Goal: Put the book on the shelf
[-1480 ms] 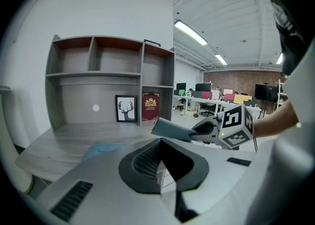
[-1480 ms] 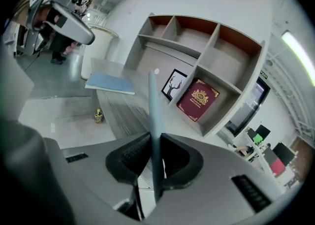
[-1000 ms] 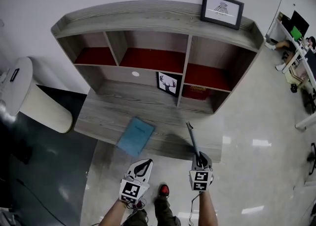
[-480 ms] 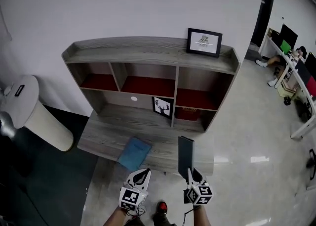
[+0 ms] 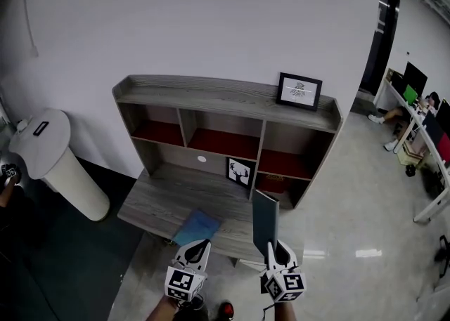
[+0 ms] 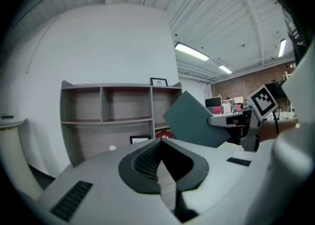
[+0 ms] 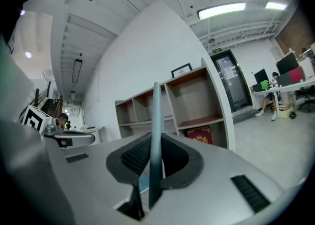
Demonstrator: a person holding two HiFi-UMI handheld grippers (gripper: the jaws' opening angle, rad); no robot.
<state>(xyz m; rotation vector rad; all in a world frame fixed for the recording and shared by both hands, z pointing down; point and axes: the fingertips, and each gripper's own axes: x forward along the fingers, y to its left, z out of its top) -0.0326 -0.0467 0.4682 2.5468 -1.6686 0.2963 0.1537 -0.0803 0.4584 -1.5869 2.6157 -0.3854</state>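
A dark teal book (image 5: 266, 221) stands upright above the desk's front edge, and my right gripper (image 5: 275, 248) is shut on its lower end. The right gripper view has the book (image 7: 156, 120) edge-on, clamped between the jaws of that gripper (image 7: 152, 157). The grey wooden shelf unit (image 5: 225, 95) with red-lined compartments stands behind it. My left gripper (image 5: 197, 249) hovers shut and empty over a light blue book (image 5: 197, 226) that lies flat on the desk. From the left gripper (image 6: 160, 145), the dark book (image 6: 194, 118) shows tilted at the right.
A framed picture (image 5: 299, 92) stands on the shelf's top and a deer picture (image 5: 240, 171) leans under the middle compartment. A red box (image 5: 273, 185) sits in the lower right bay. A white cylindrical bin (image 5: 58, 165) stands at the left. Office desks (image 5: 422, 119) are far right.
The right gripper has turned the dark book from edge-on and leaning to upright. The head view has drawn back, so the shelf sits lower and smaller. The left gripper stays shut.
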